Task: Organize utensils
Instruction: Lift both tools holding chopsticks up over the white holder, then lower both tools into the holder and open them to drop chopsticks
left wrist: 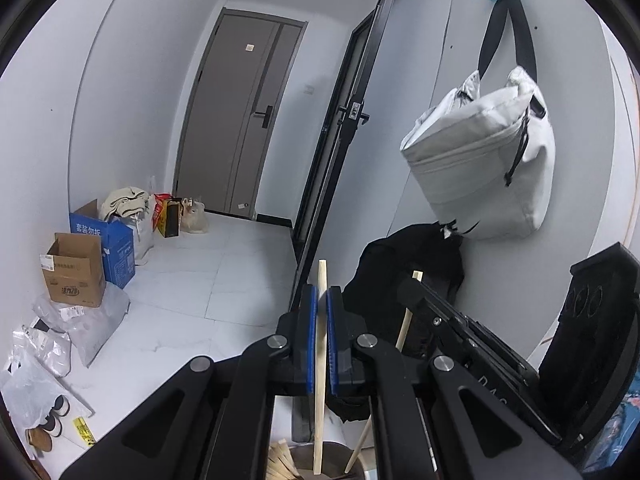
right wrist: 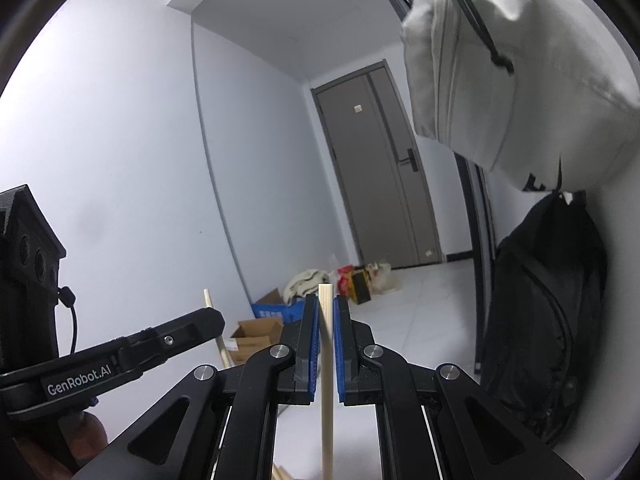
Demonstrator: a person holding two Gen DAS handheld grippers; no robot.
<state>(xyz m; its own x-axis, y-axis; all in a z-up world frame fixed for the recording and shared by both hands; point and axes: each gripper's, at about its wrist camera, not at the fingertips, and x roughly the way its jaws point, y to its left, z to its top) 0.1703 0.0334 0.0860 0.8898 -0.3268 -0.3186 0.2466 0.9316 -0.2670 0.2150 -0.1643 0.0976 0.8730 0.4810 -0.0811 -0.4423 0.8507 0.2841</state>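
Note:
In the left wrist view my left gripper [left wrist: 322, 294] is shut on a pale wooden chopstick [left wrist: 320, 360] that stands nearly upright between the blue pads. To its right, my right gripper [left wrist: 414, 292] holds a second chopstick [left wrist: 403, 330] at a slant. Both lower ends reach down to a dark round holder [left wrist: 338, 451] at the bottom edge, beside several more wooden sticks [left wrist: 280, 465]. The right wrist view shows my right gripper [right wrist: 325, 304] shut on its upright chopstick [right wrist: 326, 380]. At its left, my left gripper [right wrist: 216, 320] carries the other chopstick [right wrist: 218, 336].
A grey bag [left wrist: 480, 152] hangs on the right wall above a black backpack [left wrist: 404, 264]. Cardboard boxes [left wrist: 74, 270], a blue box [left wrist: 116, 248] and plastic bags [left wrist: 80, 320] line the left wall on the white floor. A grey door [left wrist: 240, 120] stands behind.

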